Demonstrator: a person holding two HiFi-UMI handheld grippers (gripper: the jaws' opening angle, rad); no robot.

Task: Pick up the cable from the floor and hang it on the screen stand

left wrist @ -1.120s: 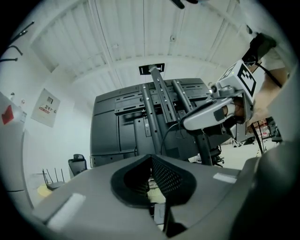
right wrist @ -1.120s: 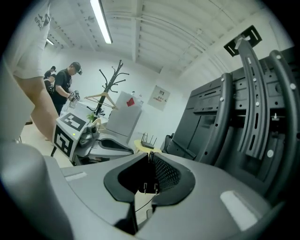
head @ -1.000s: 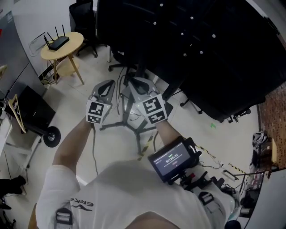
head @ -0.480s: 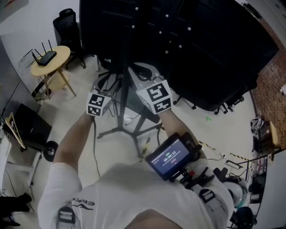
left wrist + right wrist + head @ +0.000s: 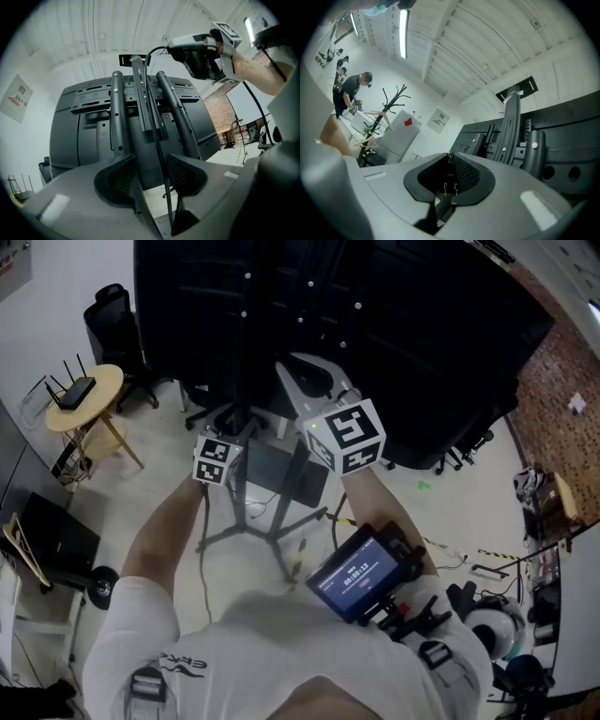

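The head view looks steeply down from above the person's shoulders onto the left gripper (image 5: 230,420) and right gripper (image 5: 300,376), both close to the screen stand (image 5: 246,362). The left gripper view looks level along its fingers (image 5: 117,183), near the stand's rails. The right gripper view tilts slightly upward, and both gripper views share the stand's back.

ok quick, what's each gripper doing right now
left gripper: open, its jaws have just been opening; the cable runs loose between them.
right gripper: shut on the cable.
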